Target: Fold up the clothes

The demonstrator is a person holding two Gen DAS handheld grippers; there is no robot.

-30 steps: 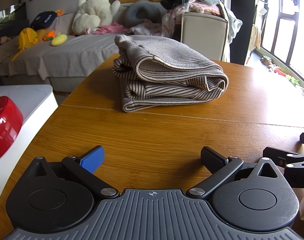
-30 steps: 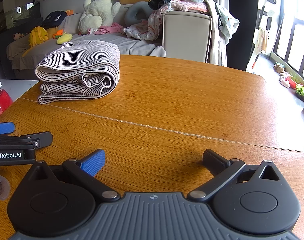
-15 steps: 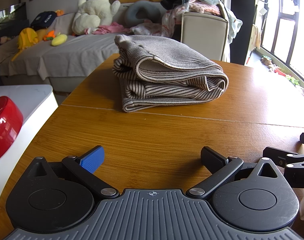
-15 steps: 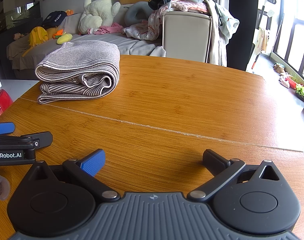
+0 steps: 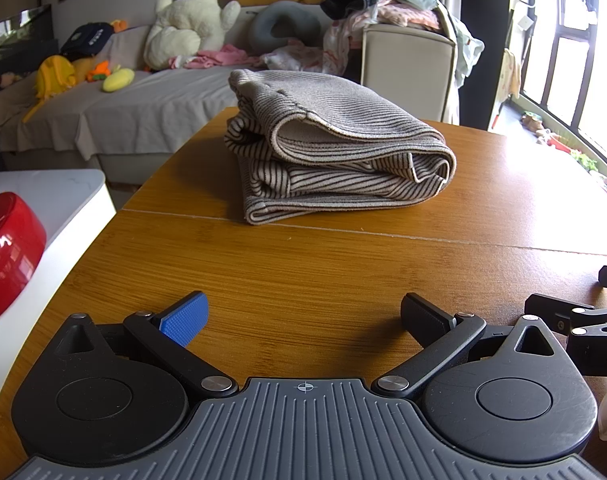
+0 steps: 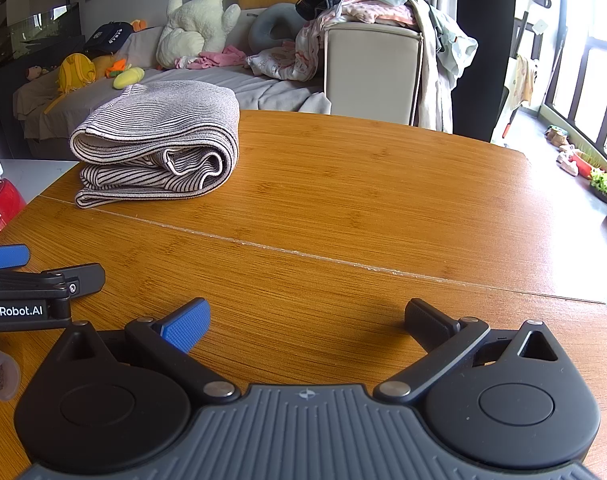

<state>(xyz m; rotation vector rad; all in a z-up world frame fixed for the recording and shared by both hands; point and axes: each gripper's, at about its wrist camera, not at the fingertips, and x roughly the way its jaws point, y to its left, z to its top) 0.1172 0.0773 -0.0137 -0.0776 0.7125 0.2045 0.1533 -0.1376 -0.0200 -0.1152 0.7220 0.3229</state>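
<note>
A folded grey-and-cream striped garment (image 5: 331, 148) (image 6: 159, 140) lies in a thick stack on the wooden table (image 5: 303, 264) (image 6: 363, 208), just past a seam in the tabletop. My left gripper (image 5: 303, 314) rests low over the near part of the table, open, with nothing between its fingers, well short of the garment. My right gripper (image 6: 307, 316) is open and empty too, to the right of the left one. The right wrist view shows the left gripper's fingers (image 6: 75, 276) at its left edge. The garment is far left of the right gripper.
A red bowl (image 5: 7, 248) sits on a white surface (image 5: 51, 192) left of the table. Behind the table stand a sofa (image 5: 143, 100) with plush toys and a chair (image 6: 371, 68) heaped with loose clothes. Windows are at the right.
</note>
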